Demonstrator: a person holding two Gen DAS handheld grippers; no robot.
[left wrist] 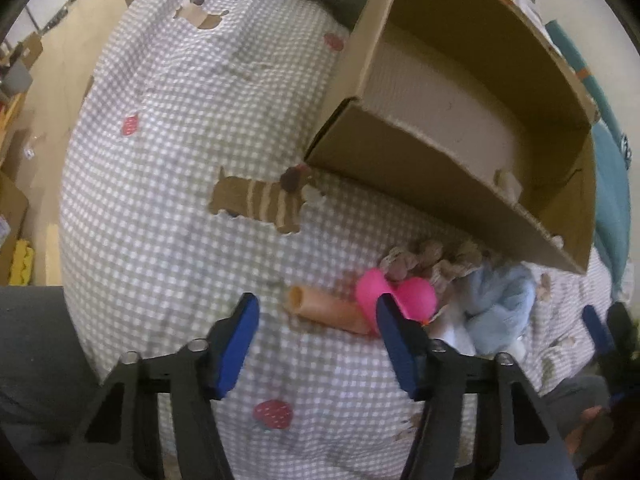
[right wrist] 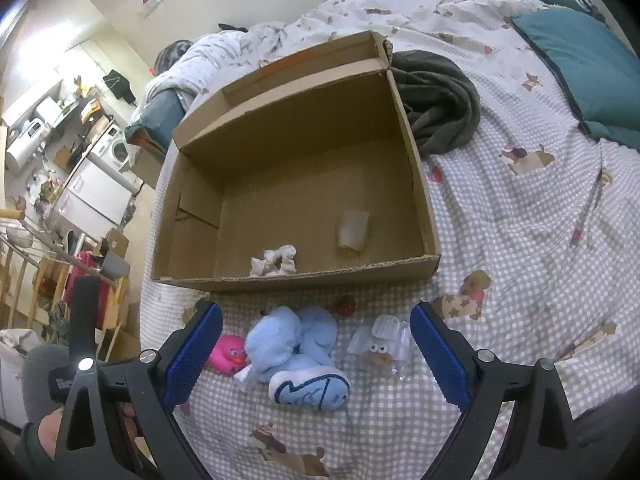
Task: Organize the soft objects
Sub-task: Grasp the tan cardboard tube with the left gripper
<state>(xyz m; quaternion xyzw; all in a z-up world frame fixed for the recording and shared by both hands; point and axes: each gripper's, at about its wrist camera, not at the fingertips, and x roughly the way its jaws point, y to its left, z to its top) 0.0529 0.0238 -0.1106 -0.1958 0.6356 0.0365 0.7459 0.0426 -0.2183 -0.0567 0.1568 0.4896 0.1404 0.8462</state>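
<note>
A cardboard box (right wrist: 424, 216) lies on the checked bed cover, open at the top; it also shows in the left wrist view (left wrist: 420, 168). Inside lie a small white knotted toy (right wrist: 275, 261) and a pale tube (right wrist: 353, 229). In front of it lie a blue plush slipper (right wrist: 296, 356), a pink rubber duck (right wrist: 229, 353) and a clear plastic toy with eyes (right wrist: 382, 346). My right gripper (right wrist: 316, 356) is open around the slipper. My left gripper (left wrist: 316, 344) is open and empty, near an orange tube (left wrist: 326, 309), the pink duck (left wrist: 412, 294) and a knotted rope toy (left wrist: 430, 260).
A dark grey garment (right wrist: 440, 100) lies behind the box's right corner. A teal pillow (right wrist: 588, 68) is at the far right. The bed's left edge drops to a floor (left wrist: 52, 80) with boxes and furniture. The other gripper's blue finger (left wrist: 596, 326) shows at the right edge.
</note>
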